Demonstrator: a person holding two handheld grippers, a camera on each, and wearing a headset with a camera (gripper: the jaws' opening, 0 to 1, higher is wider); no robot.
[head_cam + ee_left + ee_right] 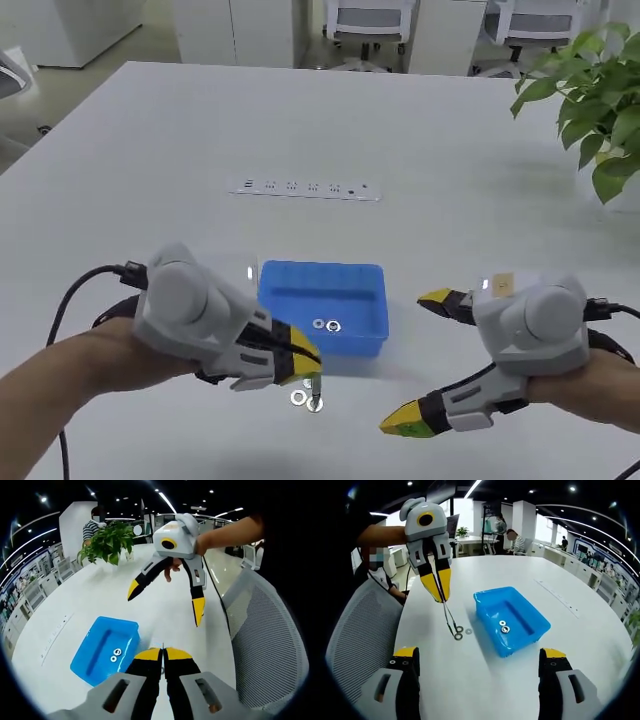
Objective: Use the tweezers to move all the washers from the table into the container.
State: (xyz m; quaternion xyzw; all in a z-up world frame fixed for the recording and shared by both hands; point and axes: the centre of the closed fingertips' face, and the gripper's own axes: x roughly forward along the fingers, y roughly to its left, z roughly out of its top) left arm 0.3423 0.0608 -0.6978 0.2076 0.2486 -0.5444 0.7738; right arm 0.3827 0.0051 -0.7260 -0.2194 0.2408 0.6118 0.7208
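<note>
Nothing can be read; the marks on the long white power strip [305, 188] at the far side are too small.

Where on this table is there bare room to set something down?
Free: the stretch between the blue container and the power strip, and the tabletop beyond that strip. Crowded: the container's near side, where the left claw, tweezers and two loose washers meet; the open right claw flanks it.
</note>
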